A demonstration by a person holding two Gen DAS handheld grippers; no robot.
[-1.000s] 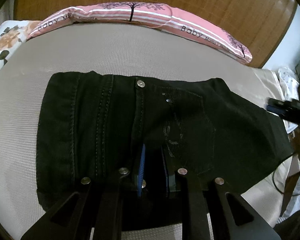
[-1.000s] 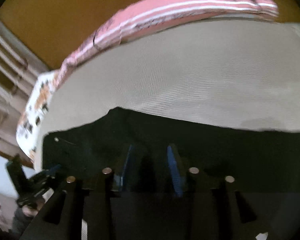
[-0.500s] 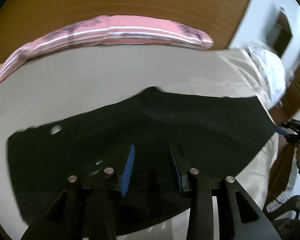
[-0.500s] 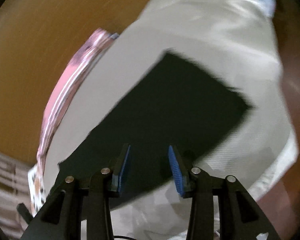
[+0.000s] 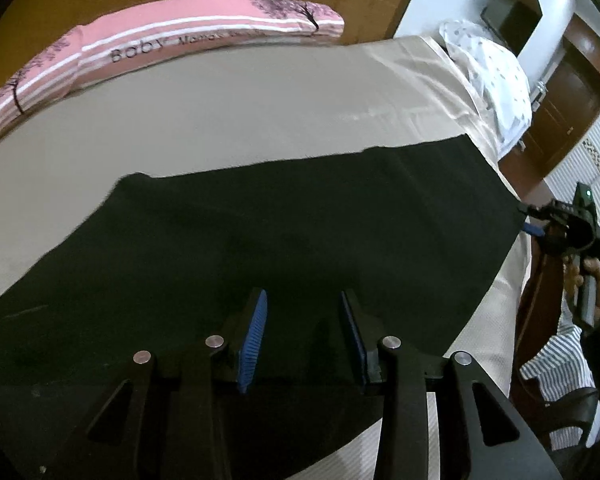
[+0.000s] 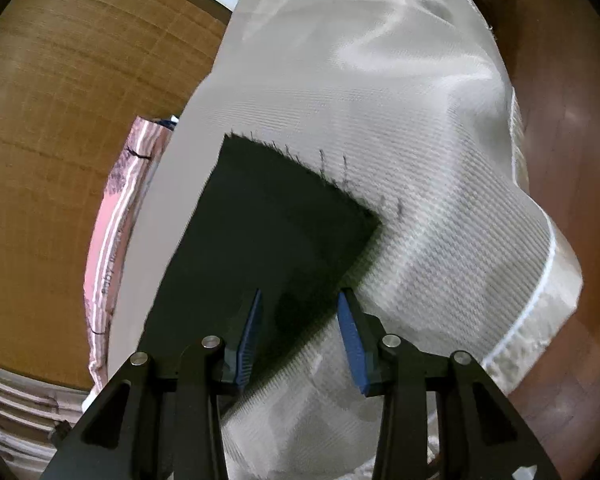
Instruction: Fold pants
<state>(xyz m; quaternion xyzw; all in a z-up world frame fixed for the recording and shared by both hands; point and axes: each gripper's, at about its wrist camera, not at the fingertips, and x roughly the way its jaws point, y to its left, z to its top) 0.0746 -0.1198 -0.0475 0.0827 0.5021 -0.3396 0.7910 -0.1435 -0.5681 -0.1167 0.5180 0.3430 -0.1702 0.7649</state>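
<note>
The left gripper [image 5: 302, 340] is matte black plastic; its 2 fingers [image 5: 252, 344] carry ribbed blue pads, and 4 round silver screws sit in a row across the angled black struts behind them, each strut with a triangular cut-out. The right gripper [image 6: 298, 340] has the same build: black struts, 4 silver screws, blue pads; seen from the left wrist it is a black block with a small green light. The sleeve [image 5: 556, 364] is striped white and grey.
</note>
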